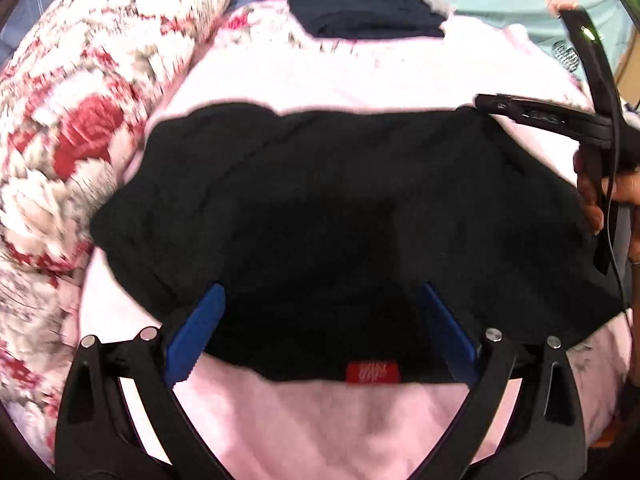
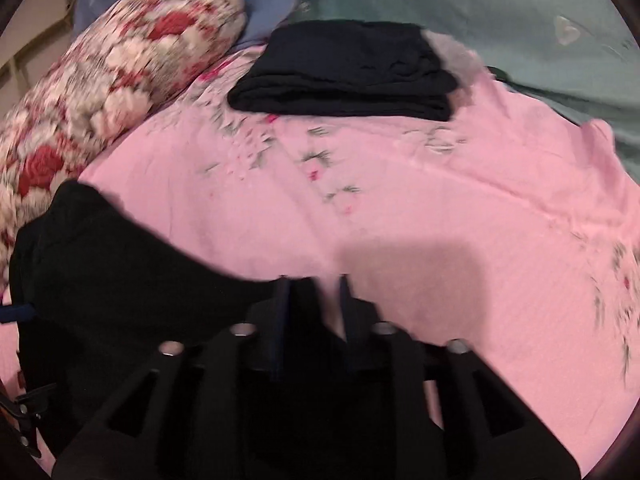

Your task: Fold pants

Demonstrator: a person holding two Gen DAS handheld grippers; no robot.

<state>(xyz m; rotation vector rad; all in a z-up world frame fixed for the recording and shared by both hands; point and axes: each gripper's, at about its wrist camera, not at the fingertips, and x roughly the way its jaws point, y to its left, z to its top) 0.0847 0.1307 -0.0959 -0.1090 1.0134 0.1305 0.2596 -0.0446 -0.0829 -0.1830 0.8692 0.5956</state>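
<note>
Black pants (image 1: 340, 208) lie folded across a pink sheet (image 1: 320, 420), with a red label (image 1: 373, 372) at the near edge. My left gripper (image 1: 322, 300) is open, its blue fingers (image 1: 204, 320) spread over the pants' near part, holding nothing. My right gripper (image 2: 314, 284) has its dark fingers close together with black pants cloth (image 2: 120, 280) between them at the pants' far right corner. It also shows in the left wrist view (image 1: 532, 114), held by a hand.
A red and white floral pillow (image 2: 100, 76) lies at the left. A second folded dark garment (image 2: 348, 72) sits at the back of the pink sheet (image 2: 440, 208). A teal cover (image 2: 520, 20) lies behind it.
</note>
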